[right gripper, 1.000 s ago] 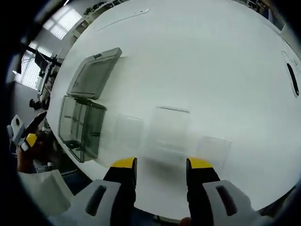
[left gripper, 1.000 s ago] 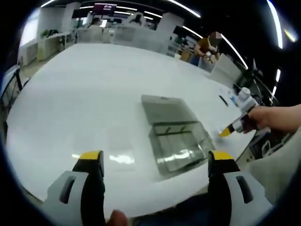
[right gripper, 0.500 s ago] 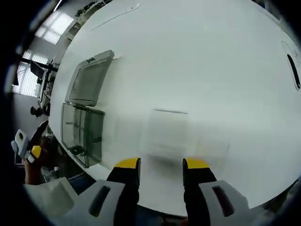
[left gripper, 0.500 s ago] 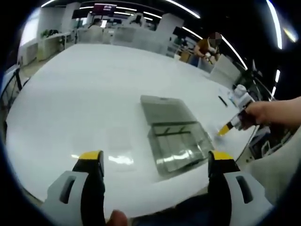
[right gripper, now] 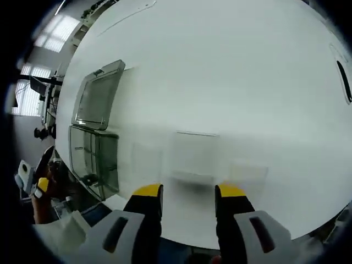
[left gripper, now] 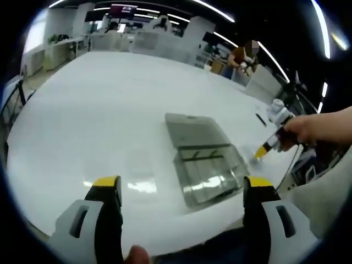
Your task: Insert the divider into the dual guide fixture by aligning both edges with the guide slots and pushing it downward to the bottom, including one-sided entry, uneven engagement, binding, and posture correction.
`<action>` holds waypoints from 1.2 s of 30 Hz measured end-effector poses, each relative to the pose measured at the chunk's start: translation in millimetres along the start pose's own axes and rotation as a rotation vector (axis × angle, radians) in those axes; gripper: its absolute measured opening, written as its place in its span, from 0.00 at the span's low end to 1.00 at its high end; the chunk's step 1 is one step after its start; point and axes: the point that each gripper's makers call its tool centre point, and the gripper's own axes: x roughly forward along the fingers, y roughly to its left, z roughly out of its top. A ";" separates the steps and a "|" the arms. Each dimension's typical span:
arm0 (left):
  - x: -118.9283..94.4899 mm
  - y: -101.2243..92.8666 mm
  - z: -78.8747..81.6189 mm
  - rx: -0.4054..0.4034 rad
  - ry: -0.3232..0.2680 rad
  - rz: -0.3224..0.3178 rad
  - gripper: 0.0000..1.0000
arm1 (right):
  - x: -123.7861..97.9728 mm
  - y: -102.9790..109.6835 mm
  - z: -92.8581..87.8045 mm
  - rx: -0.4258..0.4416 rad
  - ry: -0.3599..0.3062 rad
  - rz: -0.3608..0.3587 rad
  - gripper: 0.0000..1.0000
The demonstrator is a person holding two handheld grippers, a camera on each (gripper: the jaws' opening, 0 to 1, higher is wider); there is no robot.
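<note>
No writing can be read on anything here; the dark patch on the far rim of the lid is too small to make out.

In the left gripper view the left claw (left gripper: 179, 190) hangs released above the near edge of the white counter (left gripper: 110, 104), its yellow-tipped jaws spread wide with nothing between them. Just beyond, between the jaws and toward the right one, sits the clear box fixture (left gripper: 212, 170) with its hinged lid (left gripper: 192, 129) folded open flat on the far side. Thin dark lines cross the inside of the box; whether they are slots or seated dividers cannot be told. To the right of the box a hand (left gripper: 313, 129) holds the right claw low near the counter's right edge.

In the right gripper view the right claw (right gripper: 184, 192) is released as well, jaws apart and grasping nothing. Just past its tips several clear divider sheets (right gripper: 195, 154) lie flat on the counter, faint and blurred, well apart from the fixture at the left. A black slot-shaped mark (right gripper: 345, 82) shows at the far right of the counter.

Across the room, a seated person (left gripper: 242, 55) and rows of desks stand behind the counter.
</note>
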 end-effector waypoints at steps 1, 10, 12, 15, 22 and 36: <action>0.2 0.5 0.3 -0.002 -0.001 0.000 0.89 | 0.2 0.5 -0.2 0.006 0.004 0.001 0.36; 1.6 4.0 -1.0 -0.010 0.001 0.003 0.89 | 6.2 -4.1 0.5 0.039 0.024 0.003 0.39; 1.9 4.4 -1.0 -0.011 0.001 0.004 0.89 | 6.6 -3.7 -0.2 0.043 0.028 0.002 0.39; 2.4 4.8 -0.4 -0.014 0.000 0.004 0.89 | 7.2 -1.1 0.0 0.044 0.030 0.001 0.40; 3.4 4.2 0.8 -0.016 0.000 0.005 0.89 | 9.6 0.2 3.4 0.028 0.045 -0.020 0.39; 7.1 4.3 2.0 -0.024 0.000 -0.002 0.89 | 13.0 1.8 0.1 -0.018 0.089 -0.159 0.38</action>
